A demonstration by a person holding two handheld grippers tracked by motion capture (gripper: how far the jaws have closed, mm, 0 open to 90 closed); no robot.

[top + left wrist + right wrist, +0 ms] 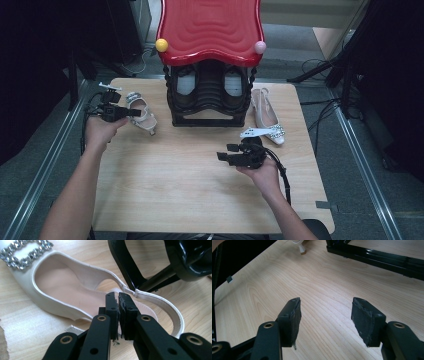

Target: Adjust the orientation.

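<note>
A white slingback shoe (144, 114) with a rhinestone buckle lies at the table's left. In the left gripper view the same shoe (62, 285) sits right under my jaws. My left gripper (134, 112) (118, 312) is shut, and its pads pinch the shoe's near side rim. The matching shoe (267, 120) lies at the right of a black shoe rack (210, 100) with a red top. My right gripper (226, 152) (327, 315) hovers open over bare wood in front of the rack, with nothing between its pads.
The rack holds a dark pair of shoes and has a yellow ball (161, 45) and a pink ball (260, 47) on its red top. Its black frame (127, 267) (374, 257) stands close to both grippers. The wooden table (200, 195) ends near the person's forearms.
</note>
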